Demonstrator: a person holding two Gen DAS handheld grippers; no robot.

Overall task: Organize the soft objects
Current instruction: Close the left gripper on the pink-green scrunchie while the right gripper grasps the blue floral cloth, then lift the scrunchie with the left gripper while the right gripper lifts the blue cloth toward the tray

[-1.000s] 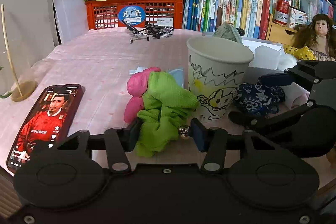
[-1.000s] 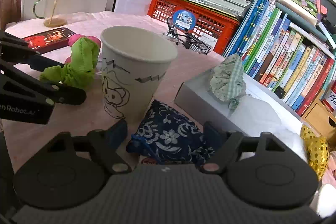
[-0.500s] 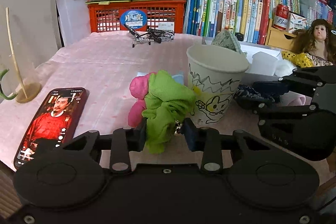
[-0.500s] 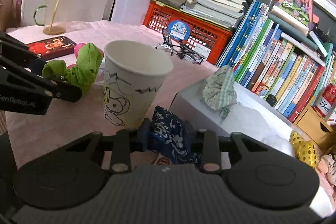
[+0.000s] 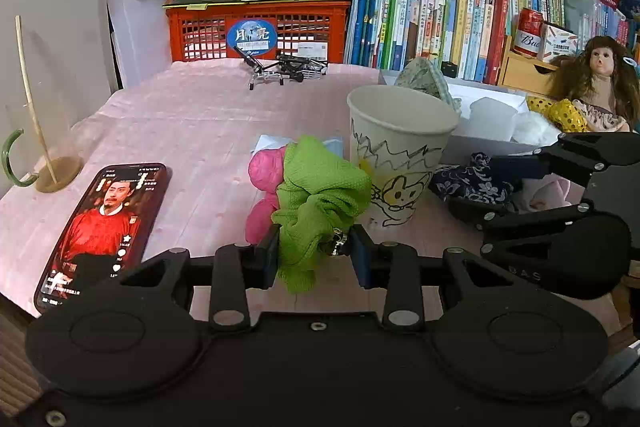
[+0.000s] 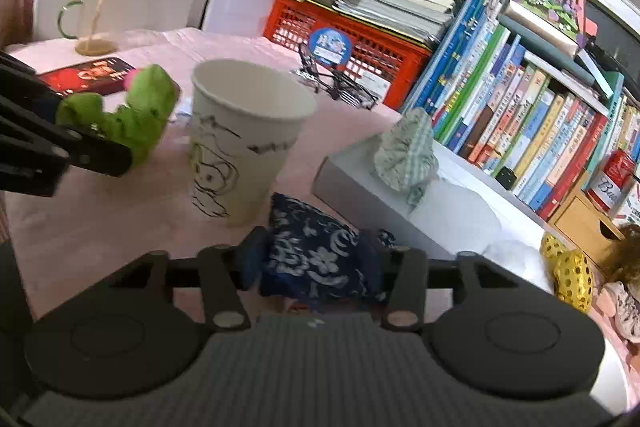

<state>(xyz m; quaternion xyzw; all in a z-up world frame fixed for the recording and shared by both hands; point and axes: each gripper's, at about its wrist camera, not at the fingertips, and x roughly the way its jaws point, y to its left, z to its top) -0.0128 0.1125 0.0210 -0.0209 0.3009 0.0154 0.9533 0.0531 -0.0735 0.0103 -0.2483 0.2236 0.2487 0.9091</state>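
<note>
The left gripper (image 5: 315,254) is clenched on a crinkly green scrunchie (image 5: 320,203), lifted just beside the paper cup (image 5: 400,151) – a tapered cup with a doodled rabbit. The right gripper (image 6: 316,263) has its jaws opening around a navy floral scrunchie (image 6: 316,259) – soft, bunched – near the pink-clothed table's (image 5: 192,123) front edge.

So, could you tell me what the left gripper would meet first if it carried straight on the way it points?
The left gripper is shut on the green scrunchie. Straight ahead, that scrunchie would probably press into the pink scrunchie first, with the paper cup just to the right; depth is hard to judge.
</note>
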